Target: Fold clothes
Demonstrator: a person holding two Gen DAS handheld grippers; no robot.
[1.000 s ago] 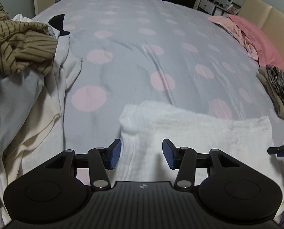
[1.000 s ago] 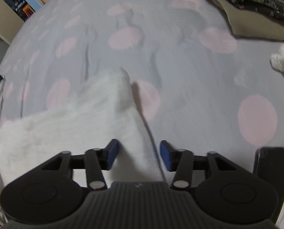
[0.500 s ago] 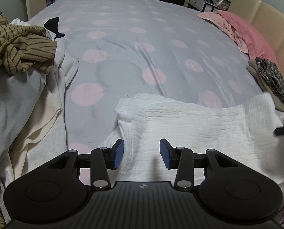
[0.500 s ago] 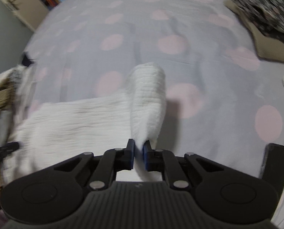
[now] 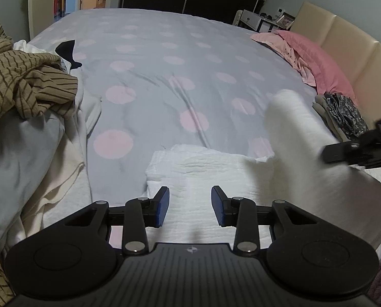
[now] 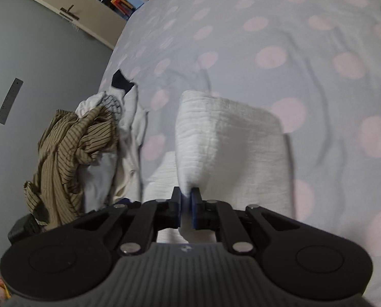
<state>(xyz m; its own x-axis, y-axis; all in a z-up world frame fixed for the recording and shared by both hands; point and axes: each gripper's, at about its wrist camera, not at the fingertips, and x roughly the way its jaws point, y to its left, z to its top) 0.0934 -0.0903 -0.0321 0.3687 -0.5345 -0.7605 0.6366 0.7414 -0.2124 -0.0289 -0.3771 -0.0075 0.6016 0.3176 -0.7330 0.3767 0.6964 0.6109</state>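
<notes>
A white crinkled cloth (image 5: 205, 176) lies on the near part of the dotted bedspread (image 5: 165, 76). My left gripper (image 5: 189, 206) stands open just above the cloth's near left part, nothing between its blue pads. My right gripper (image 6: 187, 208) is shut on the cloth's right edge (image 6: 198, 138) and holds it lifted, so that side stands up as a blurred fold (image 5: 292, 128) in the left wrist view. The right gripper (image 5: 356, 151) also shows at the right edge of that view.
A heap of unfolded clothes with a brown striped shirt (image 5: 24, 84) fills the bed's left side. Folded dark and beige garments (image 5: 341, 112) lie at the right by a pink pillow (image 5: 315, 61) and the beige headboard (image 5: 356, 58).
My right gripper closed on the cloth's right edge, then lifted it and swung left over the cloth. The left gripper stayed open and drew back a little.
</notes>
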